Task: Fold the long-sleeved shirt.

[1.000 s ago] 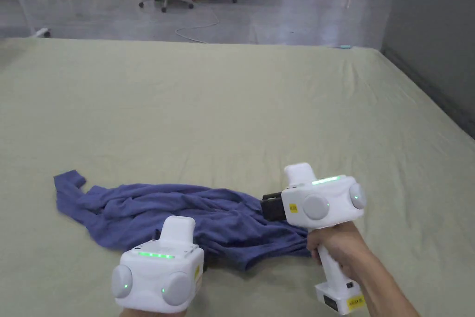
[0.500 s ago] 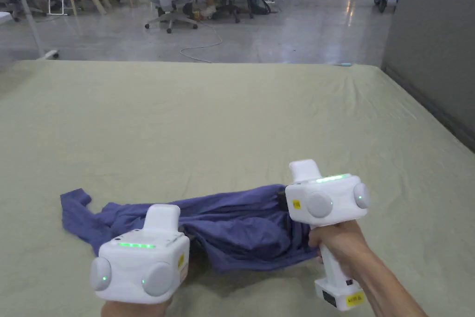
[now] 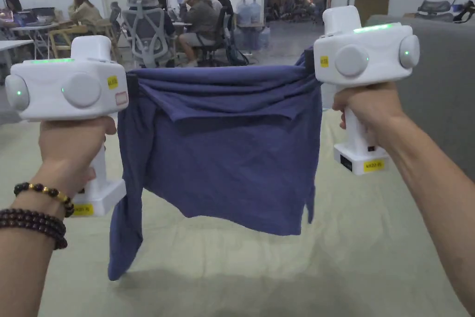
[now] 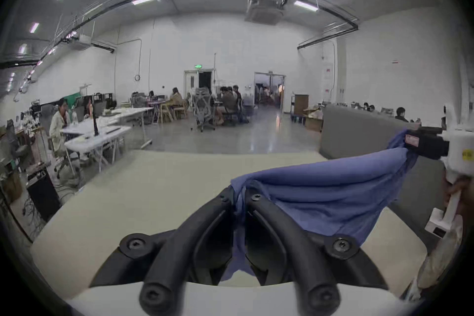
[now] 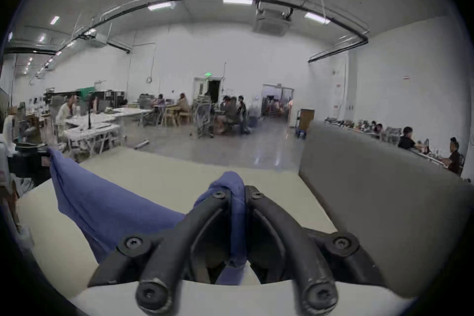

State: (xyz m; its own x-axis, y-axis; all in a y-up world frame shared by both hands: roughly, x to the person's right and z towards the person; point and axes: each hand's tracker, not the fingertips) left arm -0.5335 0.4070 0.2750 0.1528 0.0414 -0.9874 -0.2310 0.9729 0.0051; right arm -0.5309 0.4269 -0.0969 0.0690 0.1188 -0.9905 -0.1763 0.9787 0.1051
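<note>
One pale green counter (image 3: 371, 257) fills the lower field from 3 to 9 o'clock in the head view, with a grey partition (image 3: 440, 100) along its edge at 3 o'clock. Above it hangs one blue long-sleeved shirt (image 3: 232, 160), held up in the air clear of the counter; its gathered top edge is the long axis, running level from 9 to 3 o'clock, and the body drops toward 6 o'clock. One sleeve (image 3: 125, 239) dangles lower at 7 o'clock, its tip pointing down. There are two tools: the left hand-held gripper (image 4: 238, 196) and the right hand-held gripper (image 5: 237, 190), each with both jaws closed tight on a bunched corner of the shirt's top edge, at 9 and 2 o'clock. Two hands grip the white handles, the left hand (image 3: 69, 146) with two bead bracelets (image 3: 39, 213) at its wrist, the right hand (image 3: 371, 109) bare. Half a second ago the shirt lay crumpled on the counter with both tools low over it; now it is lifted and spread.
</note>
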